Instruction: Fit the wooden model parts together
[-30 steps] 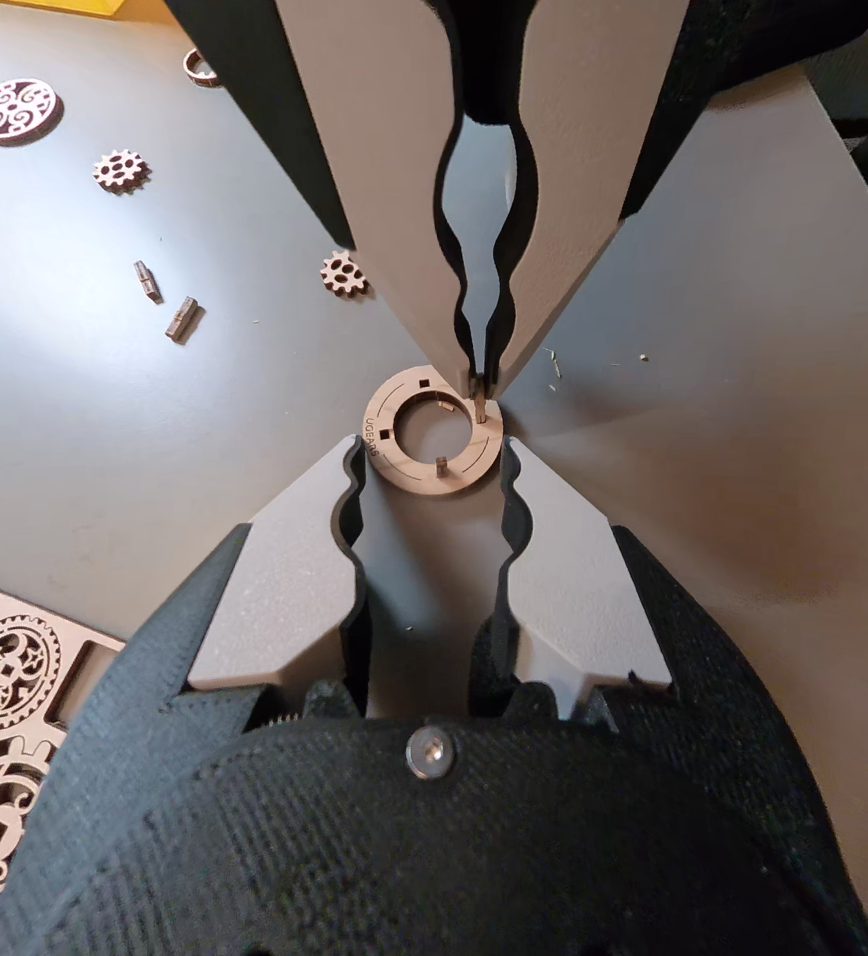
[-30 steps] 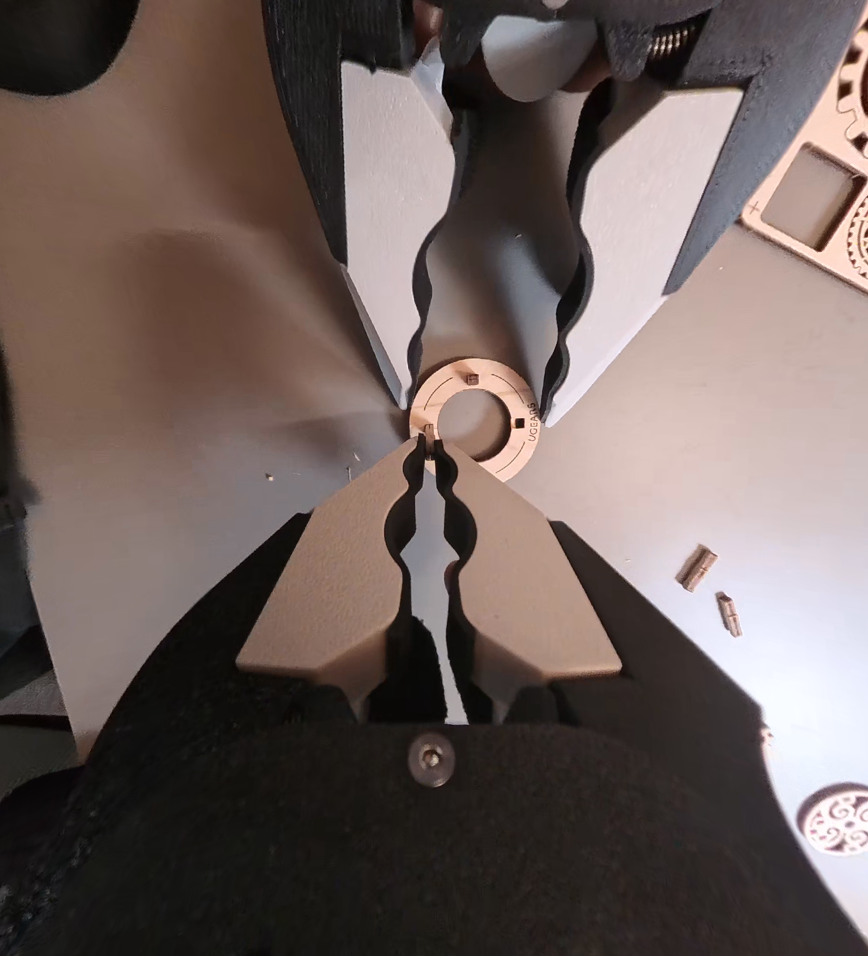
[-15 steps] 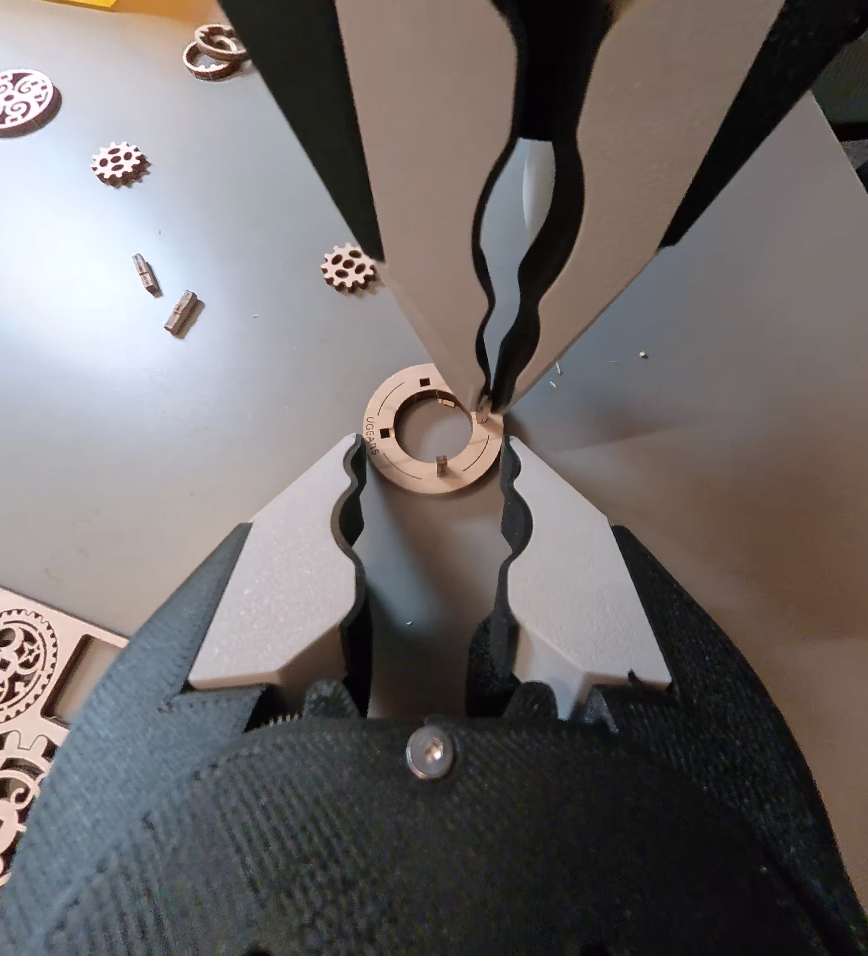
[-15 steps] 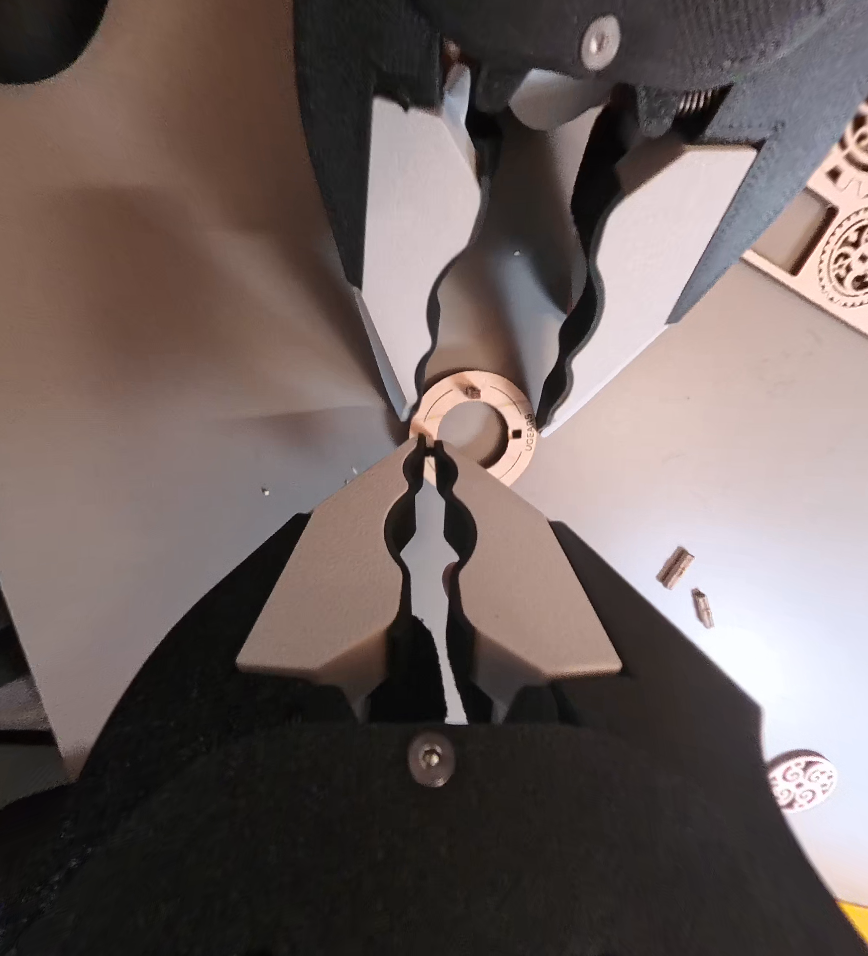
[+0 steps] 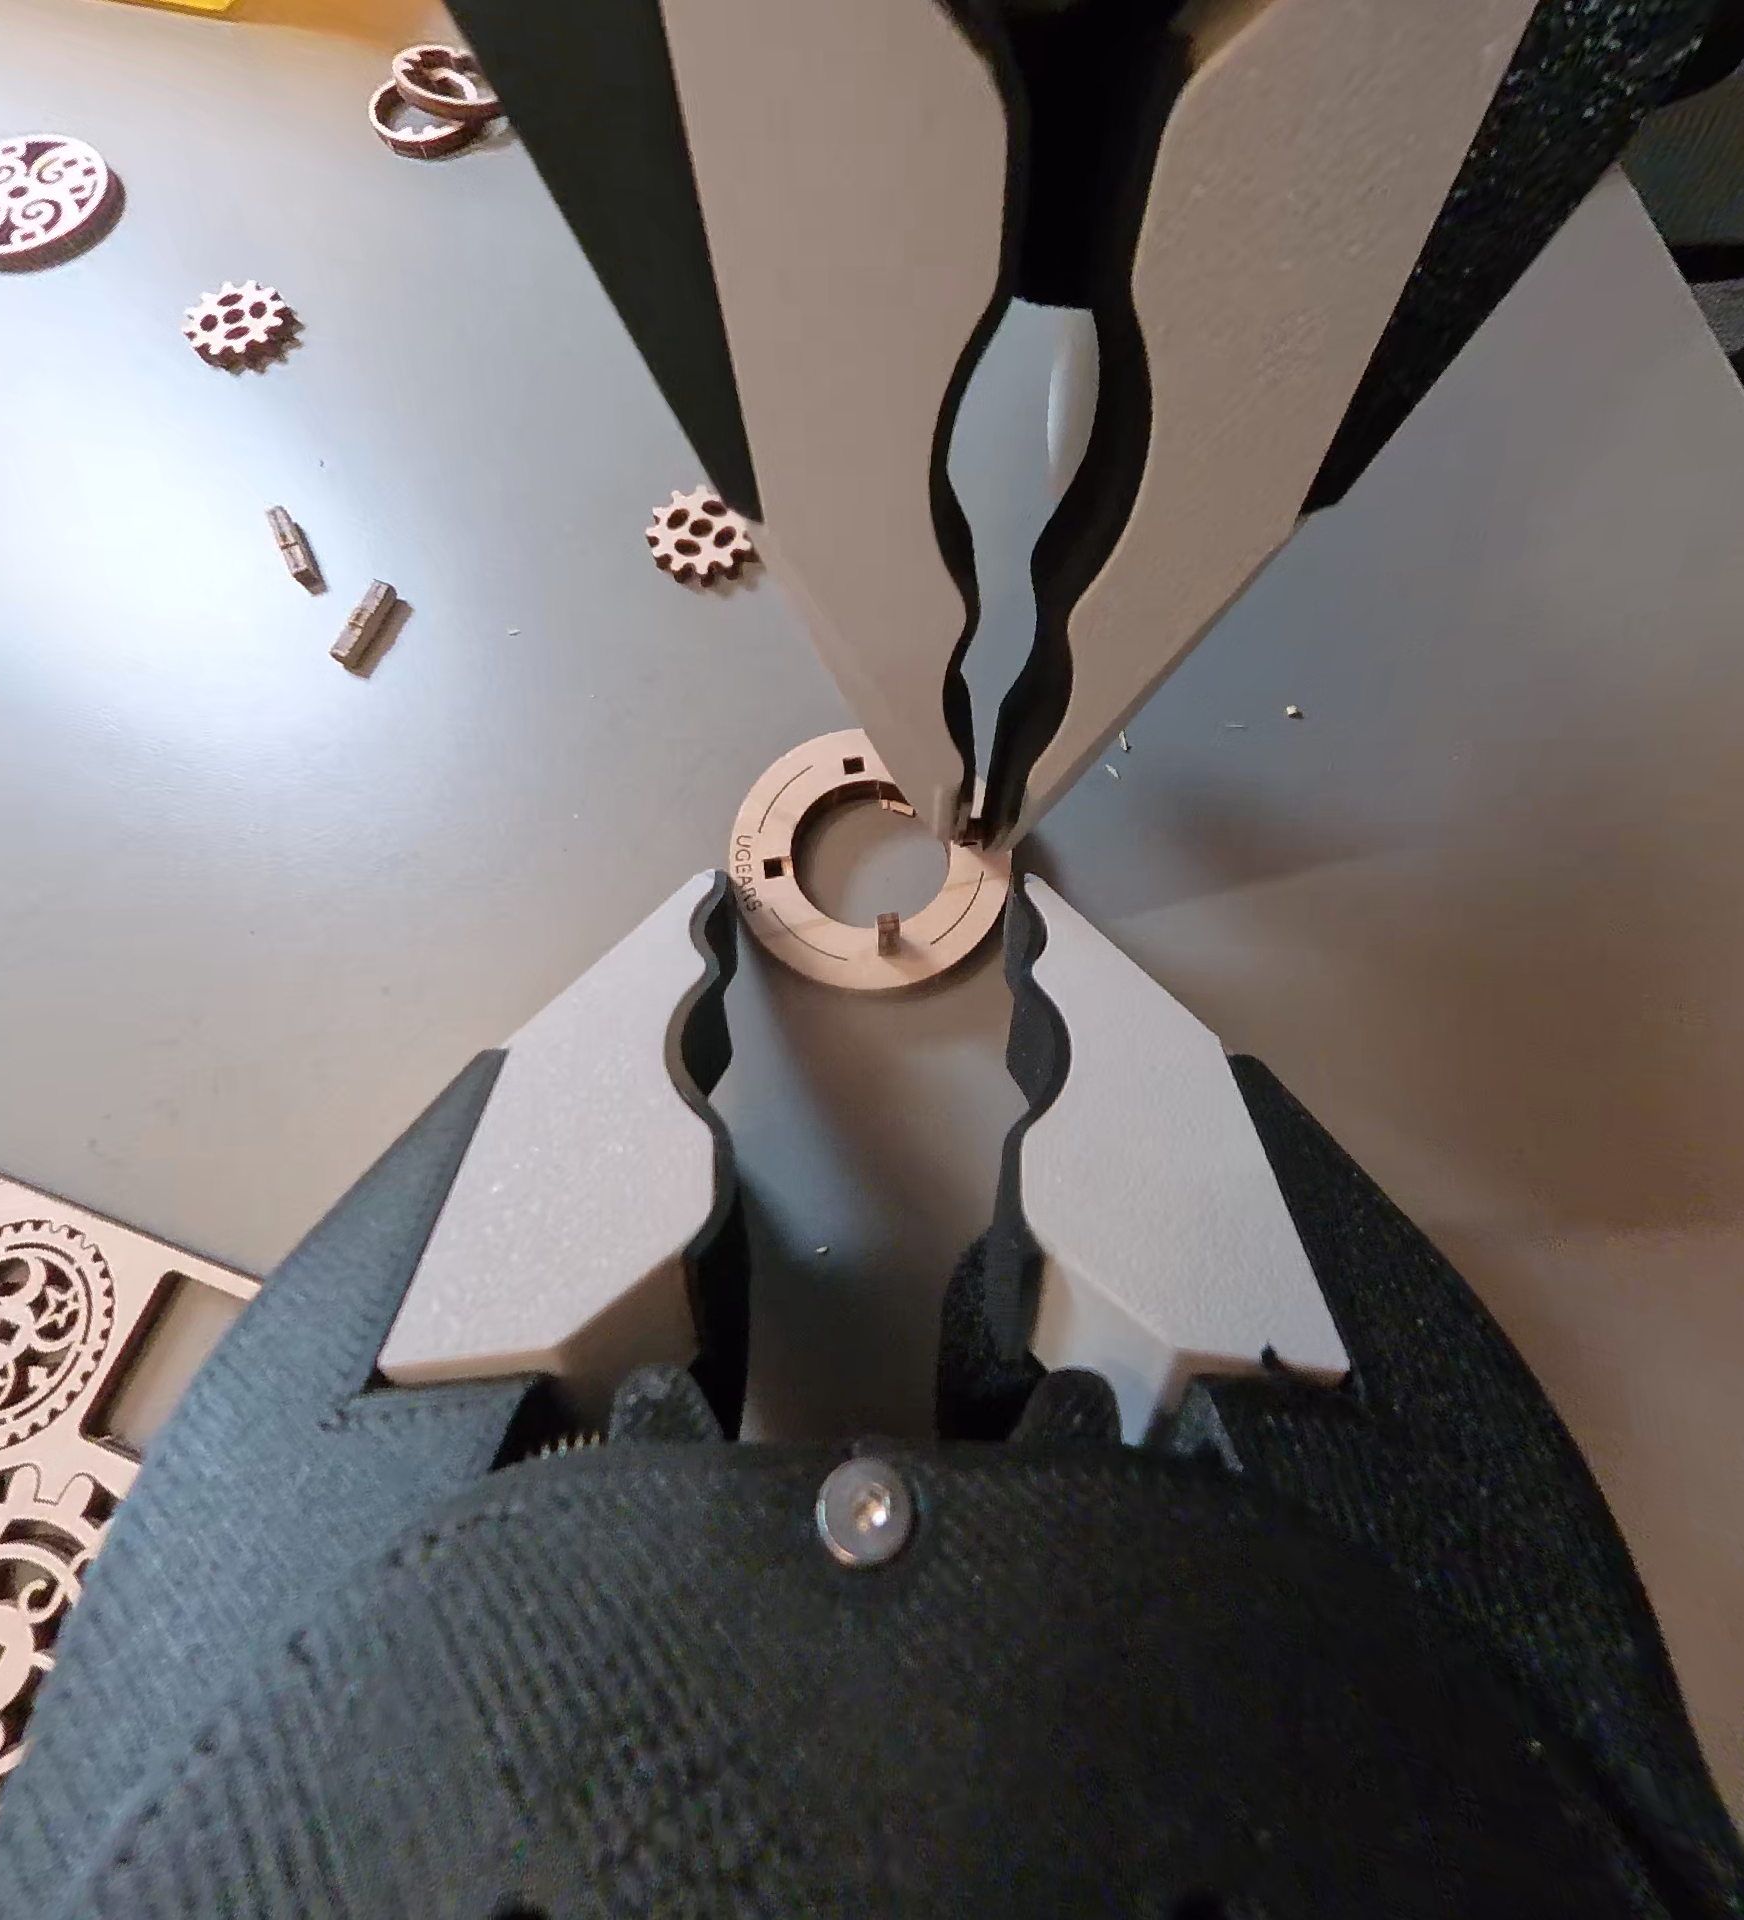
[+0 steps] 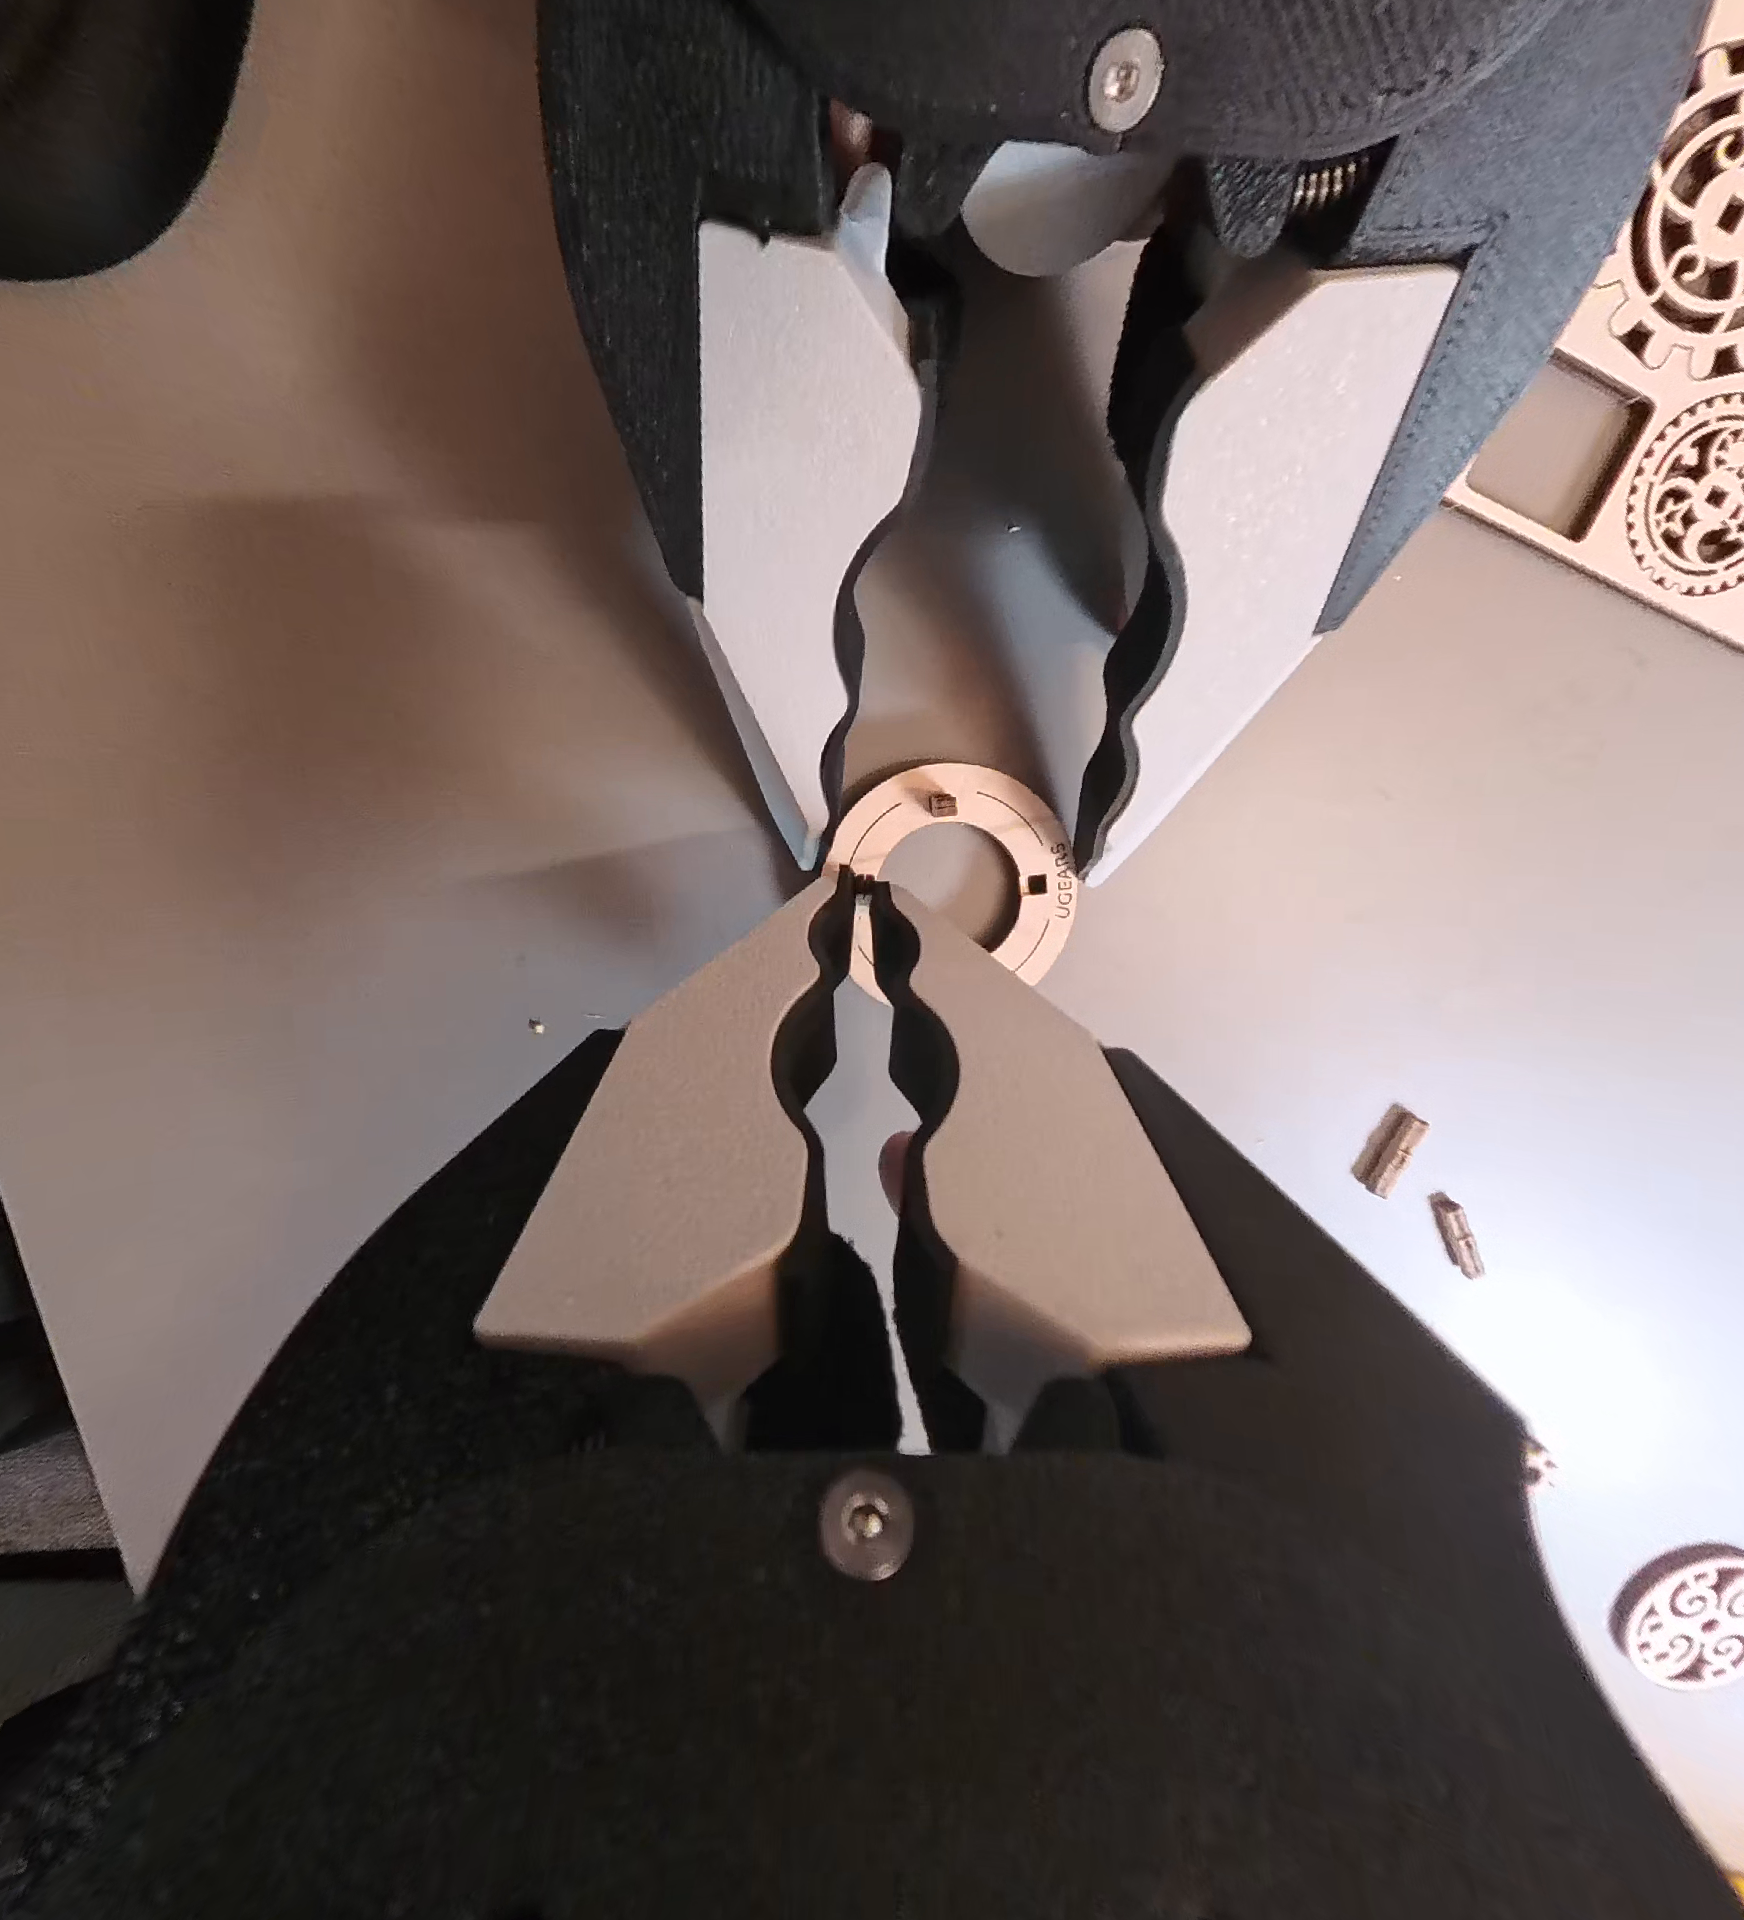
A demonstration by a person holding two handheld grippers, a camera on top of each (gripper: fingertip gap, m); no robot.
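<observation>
The wooden ring (image 5: 873, 888) lies flat on the grey table (image 5: 224, 883), one small peg (image 5: 888, 930) standing in its near side. My left gripper (image 5: 868, 894) is spread wide, a fingertip at each side of the ring. My right gripper (image 6: 860, 886) is pinched on a second peg (image 5: 972, 832) at the ring's square hole. Two loose pegs (image 5: 338, 587) and small gears (image 5: 702, 540) lie well apart.

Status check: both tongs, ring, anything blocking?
Left tongs bracket the wooden ring, flat on the table. Right tongs shut on a small peg at the ring's slot. Nothing in the way.
</observation>
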